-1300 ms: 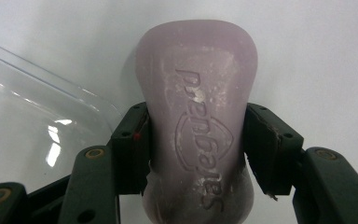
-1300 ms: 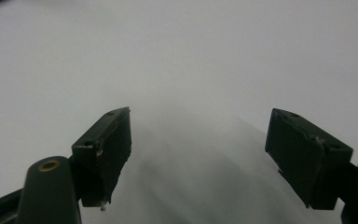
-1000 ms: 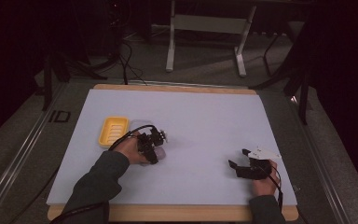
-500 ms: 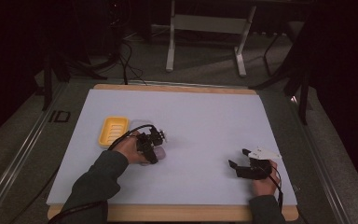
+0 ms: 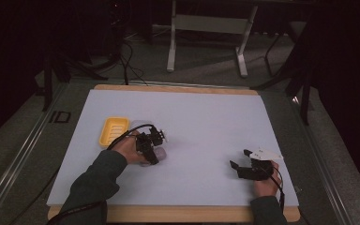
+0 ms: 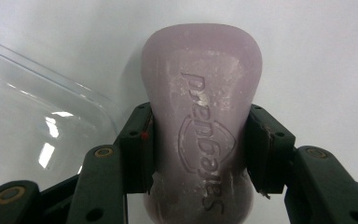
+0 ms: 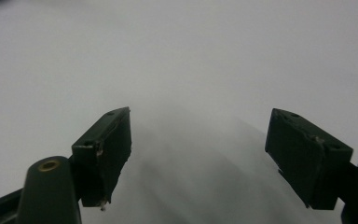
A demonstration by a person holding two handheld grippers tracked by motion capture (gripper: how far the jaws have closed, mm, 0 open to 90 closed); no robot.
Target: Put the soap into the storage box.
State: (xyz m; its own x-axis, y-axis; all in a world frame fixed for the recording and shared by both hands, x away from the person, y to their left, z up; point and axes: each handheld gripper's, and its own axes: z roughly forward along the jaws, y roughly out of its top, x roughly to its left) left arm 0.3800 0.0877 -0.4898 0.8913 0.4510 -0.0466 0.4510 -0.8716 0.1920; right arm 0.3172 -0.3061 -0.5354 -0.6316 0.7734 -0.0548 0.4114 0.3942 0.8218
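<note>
Writing: the bar of soap (image 6: 200,135) carries the embossed word "Safeguard" with a shield outline around its middle; seen from the left gripper view the word reads upside down.
Soap: pale lilac, lying flat on the white table cover (image 5: 206,122), left of centre in the high view (image 5: 158,153).
Left gripper (image 6: 198,149): its two black pads sit against the long sides of the soap, clamped on it, with the bar running between them and out beyond the tips.
Clear lid (image 6: 32,126): a transparent plastic piece with a rounded corner lies just beside the soap, close to the jaw on the left of the left gripper view; whether it touches the soap I cannot tell.
Yellow soap dish (image 5: 113,130): ribbed inside, near the left hand, on its far left side.
Right gripper (image 7: 198,154): jaws wide apart, nothing between them, over bare cover near the front right of the table (image 5: 243,161), well apart from the soap.
</note>
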